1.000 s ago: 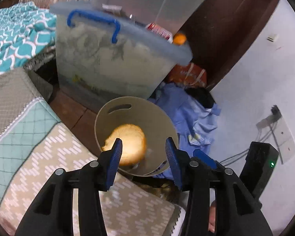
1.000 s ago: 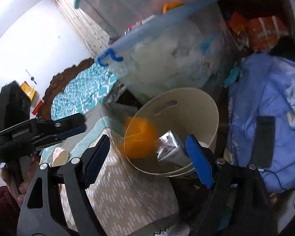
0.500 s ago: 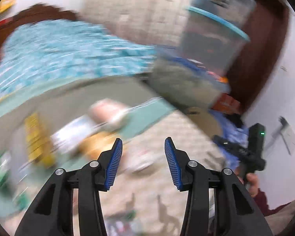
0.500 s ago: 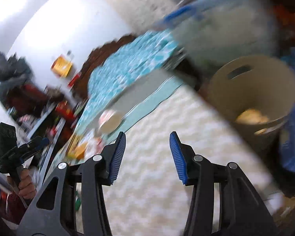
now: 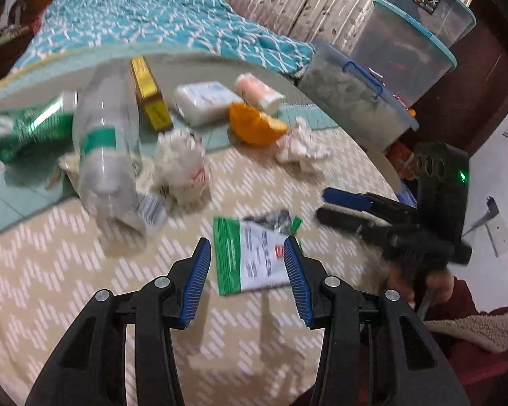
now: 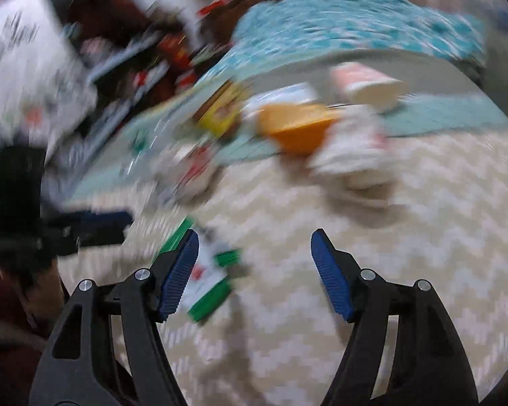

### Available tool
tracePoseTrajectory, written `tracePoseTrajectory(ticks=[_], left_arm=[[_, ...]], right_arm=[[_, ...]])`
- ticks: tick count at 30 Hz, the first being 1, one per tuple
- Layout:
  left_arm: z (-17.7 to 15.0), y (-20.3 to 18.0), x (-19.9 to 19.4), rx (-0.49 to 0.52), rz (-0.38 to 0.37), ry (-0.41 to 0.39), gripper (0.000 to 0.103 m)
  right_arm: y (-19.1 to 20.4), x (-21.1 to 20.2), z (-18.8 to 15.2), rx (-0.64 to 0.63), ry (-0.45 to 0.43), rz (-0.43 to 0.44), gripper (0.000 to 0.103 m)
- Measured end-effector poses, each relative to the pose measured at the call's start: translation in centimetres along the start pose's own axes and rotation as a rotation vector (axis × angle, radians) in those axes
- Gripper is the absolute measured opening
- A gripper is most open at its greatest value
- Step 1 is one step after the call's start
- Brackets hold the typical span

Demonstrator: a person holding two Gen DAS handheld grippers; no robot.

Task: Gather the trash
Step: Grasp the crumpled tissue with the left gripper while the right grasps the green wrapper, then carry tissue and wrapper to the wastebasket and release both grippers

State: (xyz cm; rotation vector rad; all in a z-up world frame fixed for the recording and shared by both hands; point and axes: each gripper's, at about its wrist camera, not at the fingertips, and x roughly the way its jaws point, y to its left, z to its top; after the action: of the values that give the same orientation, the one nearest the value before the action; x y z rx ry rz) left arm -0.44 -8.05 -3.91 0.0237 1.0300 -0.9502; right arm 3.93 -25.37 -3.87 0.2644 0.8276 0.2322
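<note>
Trash lies scattered on a patterned bed cover. A flat green-and-white wrapper (image 5: 250, 253) lies just ahead of my open, empty left gripper (image 5: 247, 270). Further off are a clear plastic bottle (image 5: 108, 149), crumpled paper (image 5: 181, 165), an orange peel (image 5: 257, 123), crumpled tissue (image 5: 301, 145), a yellow box (image 5: 150, 96), a white packet (image 5: 205, 99) and a pink cup (image 5: 259, 89). My right gripper (image 6: 254, 270) is open and empty; the wrapper (image 6: 210, 280) lies by its left finger. The right view is blurred; the orange peel (image 6: 296, 128) shows ahead. The right gripper (image 5: 372, 213) shows in the left view.
Clear storage bins (image 5: 355, 101) stand stacked past the bed's right edge, with a dark wooden door behind. A teal patterned blanket (image 5: 152, 17) covers the far bed. A green crushed can (image 5: 27, 128) lies at the left. Cluttered shelves (image 6: 135, 50) sit far left in the right view.
Both grippers swung away from the beige bin holding the dropped trash and back over the bed. They now face the scattered items, with the green-and-white wrapper close in front.
</note>
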Motion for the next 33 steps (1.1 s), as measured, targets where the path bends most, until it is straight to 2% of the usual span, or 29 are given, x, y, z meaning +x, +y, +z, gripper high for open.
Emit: tracePoseTrajectory(ticks=[2,4,5,6,9,11,13,15,16,17,18,20,23,25,26,27,28,29,31,33], left_arm=[[-0.6,0.8,0.0,-0.013,-0.011,-0.001,0.042],[-0.7,1.5,-0.1,-0.034,-0.026,-0.008,0.042],[-0.9,1.8,-0.4,-0.043,-0.028,-0.017,0.042],[-1.0,2.2,-0.7,-0.05,-0.027,-0.027,0.043],[-0.6,2.6,-1.3,-0.066,-0.026,-0.05,0.046],[0.2,2.8,-1.5,-0.076,-0.018,-0.069,0.053],[1.1,2.5,-1.5,-0.07,-0.023,-0.08,0.054],[2.3,1.4,-1.2,-0.032,-0.001,-0.1,0.056],[2.9,1.0,-1.0,-0.011,0.025,-0.111,0.058],[3.5,0.3,-0.7,0.02,0.075,-0.126,0.064],[4.1,-0.3,-0.3,0.046,0.119,-0.136,0.065],[5.4,-0.8,0.7,0.083,0.175,-0.137,0.066],[6.8,-0.4,2.4,0.084,0.258,-0.113,0.066],[7.3,0.1,3.5,0.081,0.287,-0.085,0.064],[7.5,0.3,4.3,0.08,0.297,-0.062,0.059],[7.6,0.2,4.9,0.093,0.31,-0.046,0.044],[7.6,0.1,5.3,0.112,0.327,-0.033,0.036],[7.7,0.1,5.7,0.128,0.355,-0.023,0.024],[7.8,0.6,5.6,0.107,0.334,-0.017,0.022],[8.0,1.0,4.7,0.054,0.2,-0.003,0.021]], right_arm=[[1.3,0.5,-0.4,-0.047,0.027,0.012,0.07],[2.9,1.6,-0.9,-0.128,0.058,-0.027,0.07],[3.6,2.4,-1.1,-0.174,0.077,-0.066,0.072],[3.9,3.1,-1.3,-0.194,0.1,-0.092,0.079],[3.9,3.2,-1.5,-0.222,0.108,-0.113,0.091],[4.2,3.2,-1.8,-0.247,0.11,-0.133,0.092],[4.5,3.0,-2.0,-0.269,0.097,-0.145,0.083],[4.8,2.4,-2.3,-0.276,0.073,-0.142,0.052],[4.8,2.2,-2.4,-0.268,0.066,-0.143,0.045],[4.5,1.9,-2.5,-0.254,0.058,-0.155,0.03],[4.3,1.5,-2.6,-0.229,0.053,-0.152,0.025],[3.3,0.8,-2.8,-0.171,0.038,-0.14,0.02],[1.5,-0.3,-2.9,-0.094,0.005,-0.16,0.018],[0.5,-1.1,-3.0,-0.047,-0.018,-0.164,0.017],[0.0,-1.5,-3.1,-0.023,-0.03,-0.165,0.017],[-0.4,-1.9,-3.2,-0.005,-0.043,-0.169,0.017],[-0.6,-2.2,-3.5,0.004,-0.053,-0.174,0.017],[-1.0,-2.6,-3.5,0.013,-0.065,-0.181,0.017],[-1.8,-3.5,-3.5,0.034,-0.093,-0.199,0.017],[-2.8,-4.5,-3.5,0.055,-0.121,-0.228,0.017]])
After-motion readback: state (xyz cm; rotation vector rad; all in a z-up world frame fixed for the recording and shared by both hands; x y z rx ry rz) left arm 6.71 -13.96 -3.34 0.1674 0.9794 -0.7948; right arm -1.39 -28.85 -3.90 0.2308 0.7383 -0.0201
